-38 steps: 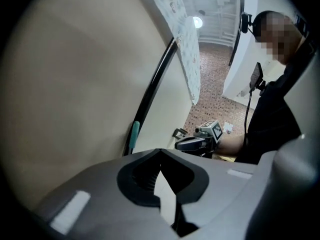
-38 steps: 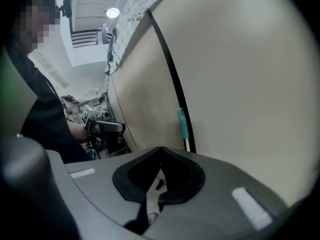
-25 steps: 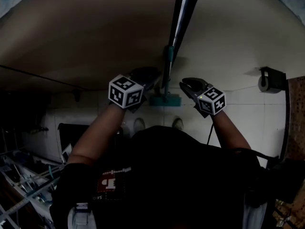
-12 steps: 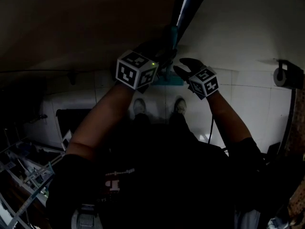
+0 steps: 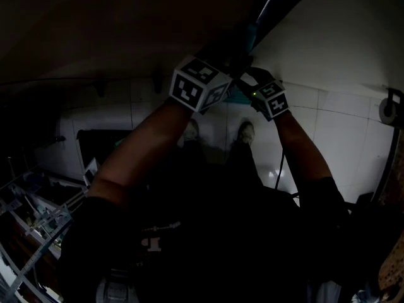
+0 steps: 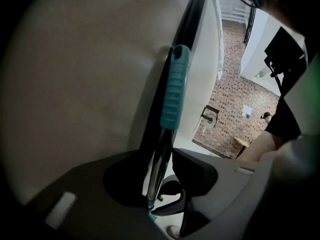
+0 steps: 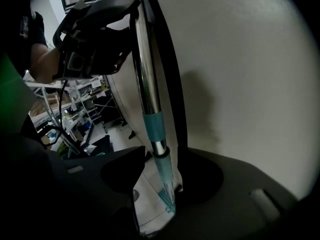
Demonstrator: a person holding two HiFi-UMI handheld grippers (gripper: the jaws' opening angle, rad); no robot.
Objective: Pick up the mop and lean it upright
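As their jaws are opening, left gripper and right gripper sit loose around the mop: glossy chrome shaft, ribbed teal sleeve, against smooth wall.

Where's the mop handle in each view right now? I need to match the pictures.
Head view: mop handle at top, right of centre, slanting up-right.
Left gripper view: mop handle at centre, rising between the opening jaws.
Right gripper view: mop handle left of centre, rising between the opening jaws.
Shared landmark: the pale wall behind it.
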